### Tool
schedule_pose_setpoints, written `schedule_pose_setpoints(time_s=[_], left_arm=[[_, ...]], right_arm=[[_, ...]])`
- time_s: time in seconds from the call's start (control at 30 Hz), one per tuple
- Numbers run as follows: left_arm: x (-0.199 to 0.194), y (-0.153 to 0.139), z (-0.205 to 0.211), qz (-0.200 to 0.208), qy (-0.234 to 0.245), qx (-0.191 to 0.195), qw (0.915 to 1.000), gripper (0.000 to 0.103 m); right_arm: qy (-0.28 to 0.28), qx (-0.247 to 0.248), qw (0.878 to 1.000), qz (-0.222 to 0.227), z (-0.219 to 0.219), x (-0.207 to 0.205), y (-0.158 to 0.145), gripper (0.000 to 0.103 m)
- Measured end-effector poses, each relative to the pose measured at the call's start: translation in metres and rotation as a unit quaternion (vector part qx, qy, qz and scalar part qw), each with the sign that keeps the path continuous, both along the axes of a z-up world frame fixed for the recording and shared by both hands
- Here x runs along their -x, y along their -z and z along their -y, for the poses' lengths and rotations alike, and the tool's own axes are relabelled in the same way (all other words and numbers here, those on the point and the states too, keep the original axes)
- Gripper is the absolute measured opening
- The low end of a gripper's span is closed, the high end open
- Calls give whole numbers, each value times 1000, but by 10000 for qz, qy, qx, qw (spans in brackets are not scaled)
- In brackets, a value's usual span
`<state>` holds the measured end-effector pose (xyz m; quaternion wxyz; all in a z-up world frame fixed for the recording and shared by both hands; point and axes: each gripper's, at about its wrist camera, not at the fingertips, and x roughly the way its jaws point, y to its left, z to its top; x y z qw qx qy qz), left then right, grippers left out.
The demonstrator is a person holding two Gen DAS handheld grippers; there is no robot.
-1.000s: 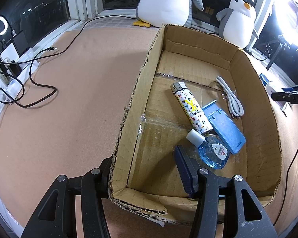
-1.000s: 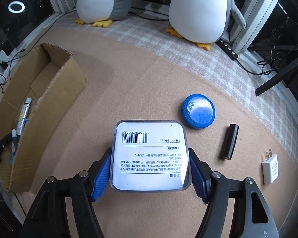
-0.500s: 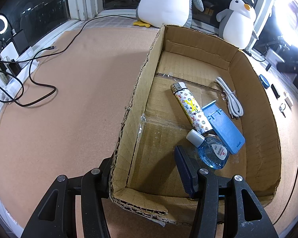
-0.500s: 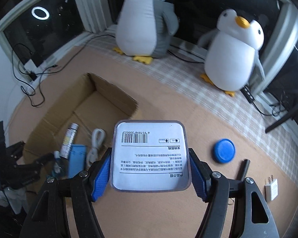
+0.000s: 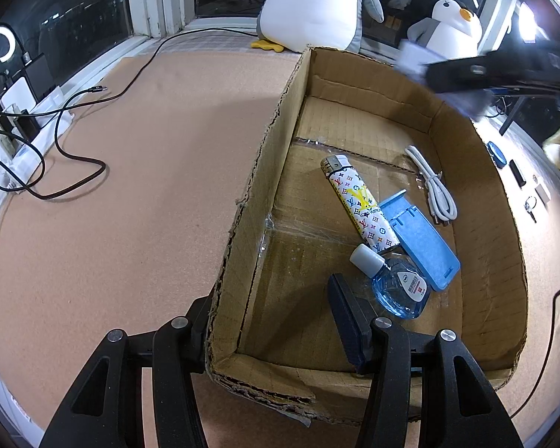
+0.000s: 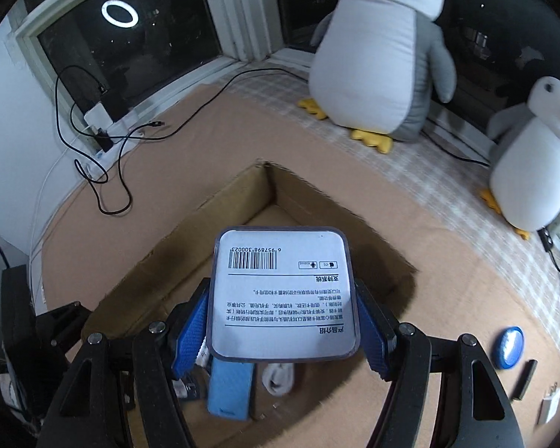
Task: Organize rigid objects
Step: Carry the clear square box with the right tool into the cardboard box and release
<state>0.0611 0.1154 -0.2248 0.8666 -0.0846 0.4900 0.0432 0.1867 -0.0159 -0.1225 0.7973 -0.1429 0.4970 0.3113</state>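
Since the earlier frames, the right gripper point(image 6: 282, 330) has travelled from above the tan surface to a position over the open brown cardboard box point(image 6: 310, 194), still carrying the flat square clear-plastic package with a white barcode label point(image 6: 283, 293); its blue-padded fingers point(image 6: 190, 330) pinch the package by its two side edges, and the package hangs above the box interior. Left gripper point(image 5: 276, 321): unchanged, fingers spread and straddling the near left corner of the box wall point(image 5: 242, 246), one finger outside, one inside. Box contents: patterned white lighter point(image 5: 358, 203), flat light-blue plastic stand point(image 5: 418, 239), small clear blue-liquid bottle with white cap point(image 5: 395, 287), coiled white cable point(image 5: 435, 186). Surface: tan cork-like mat point(image 5: 130, 186), bordered at the far side by pale checked cloth point(image 6: 410, 171). Loose on the mat beside the box: round blue lid point(image 6: 508, 347), small black stick point(image 6: 524, 379), white plug adapter point(image 6: 549, 405). Room: dark night windows with white frames, a ring-light reflection point(image 6: 119, 14), black cables point(image 6: 112, 171) along the sill, two plush penguins, large point(image 6: 384, 48) and small point(image 6: 534, 156).
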Motion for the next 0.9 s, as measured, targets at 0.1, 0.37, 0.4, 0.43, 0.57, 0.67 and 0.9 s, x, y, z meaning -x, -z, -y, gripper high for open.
schedule_pose_setpoints(time_s=[0.1, 0.37, 0.4, 0.43, 0.57, 0.67, 0.9], left_arm=[[0, 0, 0, 1, -5, 4, 10000, 56], [0, 1, 0, 4, -10, 13, 10000, 56], [0, 1, 0, 5, -12, 15, 10000, 56], [0, 1, 0, 6, -13, 15, 10000, 56], [0, 1, 0, 5, -11, 14, 10000, 56], [0, 1, 0, 6, -11, 13, 10000, 56], [1, 1, -1, 11, -12, 11, 10000, 56]], right_arm=[[-52, 123, 9999, -35, -15, -5, 12, 67], [35, 357, 9991, -205, -34, -20, 36, 67], [72, 405, 9990, -199, -34, -22, 39, 67], [90, 426, 9989, -196, -35, -23, 41, 67], [163, 448, 9987, -194, -36, -28, 47, 67], [175, 449, 9986, -230, -38, -30, 50, 67], [165, 375, 9985, -350, -39, -33, 52, 68]])
